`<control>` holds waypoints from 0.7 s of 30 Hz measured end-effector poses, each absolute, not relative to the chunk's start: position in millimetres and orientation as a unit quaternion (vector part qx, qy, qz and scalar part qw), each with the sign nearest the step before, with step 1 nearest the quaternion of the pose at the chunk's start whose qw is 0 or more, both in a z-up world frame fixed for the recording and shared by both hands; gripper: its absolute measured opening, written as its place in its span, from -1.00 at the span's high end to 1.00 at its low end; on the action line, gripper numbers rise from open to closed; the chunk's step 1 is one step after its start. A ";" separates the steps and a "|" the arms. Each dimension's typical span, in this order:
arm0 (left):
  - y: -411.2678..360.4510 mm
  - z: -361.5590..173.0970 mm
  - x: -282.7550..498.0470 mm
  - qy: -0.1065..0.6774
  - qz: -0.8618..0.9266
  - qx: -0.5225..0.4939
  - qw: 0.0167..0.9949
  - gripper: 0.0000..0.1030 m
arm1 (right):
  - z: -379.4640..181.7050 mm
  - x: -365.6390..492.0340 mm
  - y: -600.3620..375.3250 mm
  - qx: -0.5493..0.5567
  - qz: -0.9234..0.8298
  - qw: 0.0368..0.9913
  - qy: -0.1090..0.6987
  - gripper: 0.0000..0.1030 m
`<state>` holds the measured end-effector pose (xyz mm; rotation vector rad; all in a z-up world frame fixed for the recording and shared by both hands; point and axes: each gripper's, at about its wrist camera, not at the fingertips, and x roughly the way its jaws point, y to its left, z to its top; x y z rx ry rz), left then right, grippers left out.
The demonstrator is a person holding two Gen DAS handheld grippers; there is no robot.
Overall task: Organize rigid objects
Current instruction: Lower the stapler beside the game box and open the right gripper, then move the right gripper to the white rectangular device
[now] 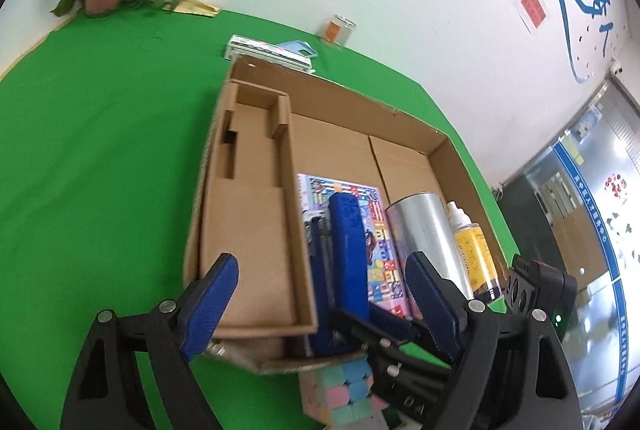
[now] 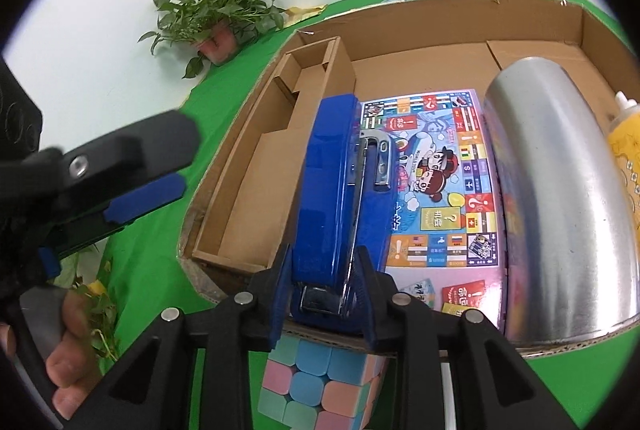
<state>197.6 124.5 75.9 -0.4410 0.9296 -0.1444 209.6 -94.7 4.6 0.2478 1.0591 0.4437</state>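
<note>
Right wrist view, right hand-held gripper (image 2: pixel 326 286) clamped on blue stapler (image 2: pixel 340 189) in brown cardboard box (image 2: pixel 440 17), silver cylinder (image 2: pixel 560 189) beside, pastel cube (image 2: pixel 316 386) below, left hand-held gripper (image 1: pixel 324 294) wide open, empty.

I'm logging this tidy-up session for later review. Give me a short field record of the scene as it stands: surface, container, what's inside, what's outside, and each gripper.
surface: green cloth table
container: open brown cardboard box with a cardboard insert on one side
inside box: colourful board-game box, silver metal cylinder, yellow spray bottle
outside box: pastel puzzle cube, near edge
right gripper: shut on blue stapler
left gripper: open, nothing between its jaws
</note>
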 end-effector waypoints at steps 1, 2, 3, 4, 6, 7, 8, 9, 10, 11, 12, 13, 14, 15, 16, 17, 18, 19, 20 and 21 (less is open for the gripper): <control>126.4 76.4 193.2 0.442 -0.065 -0.208 0.870 -0.65 | 4.4 208.6 -94.6 0.113 0.211 0.834 0.497 0.44; 133.6 78.9 182.3 0.439 -0.062 -0.206 0.872 -0.65 | 4.0 208.2 -95.0 0.112 0.213 0.835 0.496 0.43; 135.1 80.1 176.8 0.437 -0.059 -0.206 0.874 -0.65 | 4.1 207.5 -95.3 0.110 0.214 0.835 0.495 0.43; 135.5 81.6 170.0 0.433 -0.057 -0.204 0.876 -0.65 | 3.9 206.9 -95.4 0.109 0.215 0.835 0.495 0.43; 135.6 84.3 161.3 0.422 -0.054 -0.195 0.883 -0.65 | 5.3 205.2 -94.7 0.099 0.219 0.837 0.491 0.43; 134.5 87.8 154.4 0.406 -0.042 -0.180 0.895 -0.65 | 5.5 206.1 -94.0 0.096 0.221 0.838 0.489 0.43; 133.2 92.6 144.0 0.390 -0.028 -0.166 0.905 -0.66 | 7.0 203.7 -95.2 0.094 0.222 0.839 0.487 0.43; 130.3 97.7 131.8 0.363 -0.013 -0.143 0.921 -0.67 | 13.7 196.9 -99.4 0.098 0.219 0.848 0.474 0.43; 126.9 100.4 121.9 0.345 -0.006 -0.126 0.930 -0.82 | 26.7 184.2 -105.6 0.096 0.214 0.865 0.443 0.41; 123.1 102.8 109.4 0.325 0.004 -0.107 0.939 -0.98 | 40.4 168.2 -110.7 0.081 0.217 0.882 0.411 0.16; 118.8 104.2 95.8 0.307 0.019 -0.091 0.947 -0.99 | 47.1 156.9 -114.2 0.069 0.218 0.890 0.395 -0.35; 114.8 103.8 86.6 0.302 0.026 -0.080 0.950 -0.99 | 56.7 137.0 -121.4 0.047 0.210 0.904 0.369 -0.64; 111.2 101.8 77.8 0.306 0.027 -0.076 0.949 -0.99 | 60.2 126.5 -126.1 0.039 0.203 0.911 0.357 -0.89; 108.0 99.7 69.9 0.313 0.023 -0.079 0.946 -0.99 | 62.6 108.5 -134.7 0.028 0.190 0.919 0.344 -0.94; 105.0 96.0 62.8 0.322 0.016 -0.085 0.943 -0.99 | 61.7 99.7 -139.6 0.023 0.187 0.920 0.344 -0.95; 101.2 91.8 55.7 0.334 0.011 -0.092 0.938 -0.99 | 58.4 90.2 -144.7 0.017 0.188 0.916 0.355 -0.95; 98.4 88.2 50.8 0.343 0.009 -0.097 0.934 -0.99 | 55.2 84.1 -149.3 0.017 0.193 0.909 0.368 -0.95; 95.3 84.6 45.8 0.351 0.010 -0.101 0.931 -0.99 | 51.6 78.3 -153.6 0.022 0.199 0.902 0.381 -0.95; 91.1 80.2 40.7 0.358 0.009 -0.103 0.928 -0.98 | 49.6 75.8 -156.5 0.027 0.203 0.898 0.390 -0.94; 87.1 77.6 35.4 0.361 0.002 -0.104 0.927 -0.92 | 46.5 70.2 -162.1 0.039 0.208 0.891 0.400 -0.91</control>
